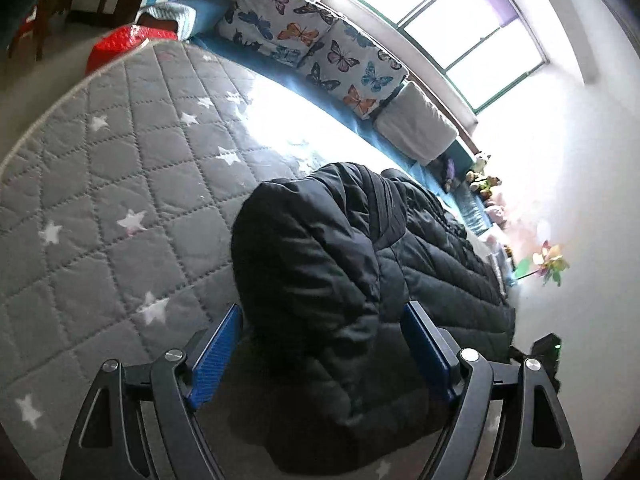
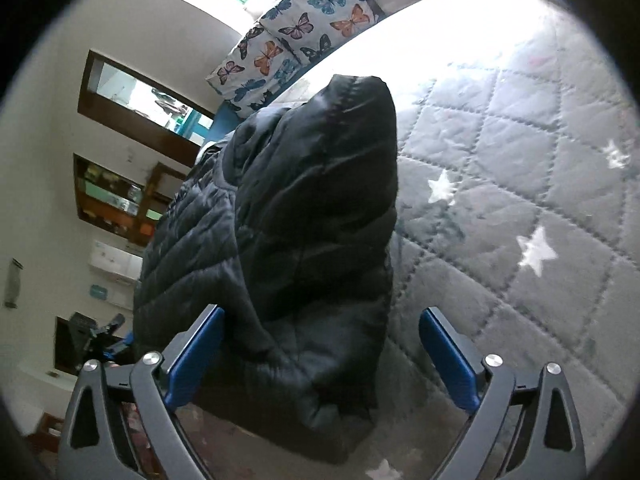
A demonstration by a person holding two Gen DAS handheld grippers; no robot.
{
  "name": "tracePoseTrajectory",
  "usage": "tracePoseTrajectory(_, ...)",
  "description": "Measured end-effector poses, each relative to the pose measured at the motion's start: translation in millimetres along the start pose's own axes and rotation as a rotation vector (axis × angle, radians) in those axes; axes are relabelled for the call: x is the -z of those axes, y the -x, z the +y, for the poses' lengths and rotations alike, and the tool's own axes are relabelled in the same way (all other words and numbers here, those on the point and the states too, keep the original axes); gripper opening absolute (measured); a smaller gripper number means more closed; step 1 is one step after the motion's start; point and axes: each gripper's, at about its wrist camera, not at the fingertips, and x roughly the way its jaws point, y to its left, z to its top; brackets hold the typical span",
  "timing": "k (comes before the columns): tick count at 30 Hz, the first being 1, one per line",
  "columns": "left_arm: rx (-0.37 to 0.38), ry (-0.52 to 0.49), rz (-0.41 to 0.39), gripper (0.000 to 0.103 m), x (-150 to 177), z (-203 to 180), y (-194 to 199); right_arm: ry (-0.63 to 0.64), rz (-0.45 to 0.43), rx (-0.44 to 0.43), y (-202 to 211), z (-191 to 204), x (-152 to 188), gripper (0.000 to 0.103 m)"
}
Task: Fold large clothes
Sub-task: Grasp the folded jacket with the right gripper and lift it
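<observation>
A black quilted puffer jacket [image 1: 340,264] lies in a bunched heap on a grey quilted mattress with white stars [image 1: 120,184]. One padded part is folded over the top of the heap. My left gripper [image 1: 323,307] stands open over the near end of the jacket, with the fabric between its blue pads [image 1: 216,356] and no visible squeeze. In the right wrist view the same jacket [image 2: 304,216] rises in front of my right gripper [image 2: 322,311]. That gripper is wide open; its right pad [image 2: 448,356] is clear of the cloth and over the mattress [image 2: 520,200].
Butterfly-print pillows [image 1: 320,48] and a white pillow [image 1: 416,124] line the far side under a bright window [image 1: 460,24]. A red object [image 1: 120,44] sits past the mattress corner. Small toys and a pinwheel [image 1: 548,264] stand by the wall. Wall shelves [image 2: 116,200] show in the right wrist view.
</observation>
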Motion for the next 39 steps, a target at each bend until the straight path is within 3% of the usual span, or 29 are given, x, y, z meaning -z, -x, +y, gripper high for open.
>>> tracePoseTrajectory(6,0.035,0.063,0.033,0.087,-13.3,12.8,-26.7,0.025,0.005,0.002,-6.0,7.7,-11.4,0.103)
tracePoseTrajectory(13,0.074,0.089,0.070,0.087,-24.6,17.8,-52.4,0.070,0.103,-0.014,-20.7,18.1,-18.5,0.103)
tracePoseTrajectory(18,0.070,0.084,0.094,0.087,-35.1,15.6,-68.4,0.105,0.148,0.034,-26.9,28.5,-20.7,0.103)
tracePoseTrajectory(27,0.111,0.051,0.135,0.087,-40.2,-1.3,-79.8,0.123,0.170,0.001,-11.5,31.3,-4.7,0.103)
tracePoseTrajectory(35,0.081,0.022,0.167,0.088,-50.1,0.9,-89.6,0.119,0.184,-0.001,-6.9,24.9,-4.0,0.103)
tracePoseTrajectory(39,0.125,0.064,0.216,0.088,-49.5,4.2,-107.7,0.121,0.165,-0.007,-5.9,25.6,-2.8,0.103)
